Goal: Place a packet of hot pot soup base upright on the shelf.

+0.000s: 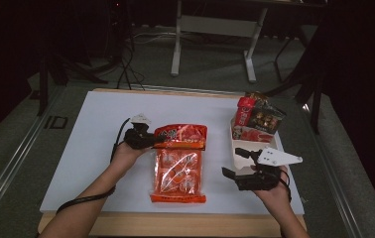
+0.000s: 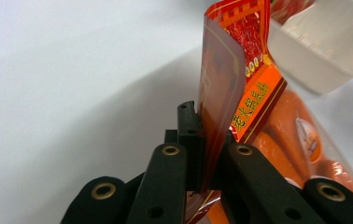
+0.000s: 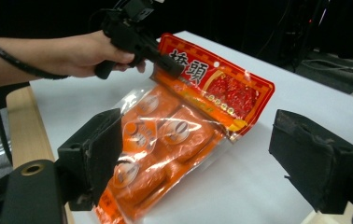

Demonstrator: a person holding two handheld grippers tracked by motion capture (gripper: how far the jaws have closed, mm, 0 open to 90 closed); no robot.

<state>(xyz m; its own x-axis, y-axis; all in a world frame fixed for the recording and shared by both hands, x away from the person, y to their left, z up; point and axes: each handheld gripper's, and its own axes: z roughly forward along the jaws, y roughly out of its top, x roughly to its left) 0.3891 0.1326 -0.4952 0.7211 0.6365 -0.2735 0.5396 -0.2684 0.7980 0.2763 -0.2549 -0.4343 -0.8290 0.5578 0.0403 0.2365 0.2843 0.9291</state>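
Nearest the lens in my left gripper view are my own two black jaws, clamped flat on the red top edge of the orange snack bag [image 2: 240, 107]. From above, my left gripper [image 1: 148, 139] grips that bag [image 1: 179, 163] at its upper left corner, so the red header stands lifted while the clear lower part with the orange pieces lies on the white table [image 1: 101, 144], near its middle. In my right gripper view the left gripper [image 3: 165, 60] pinches the header just beside the printed characters, and the bag [image 3: 174, 135] slopes down toward me. My right gripper [image 1: 236, 163] hangs released, jaws spread wide with nothing between them, just right of the bag and not touching it. Beyond my right hand [image 1: 275, 191] stands a white tray [image 1: 235, 148] holding red and dark snack packets [image 1: 257, 119] at the table's far right
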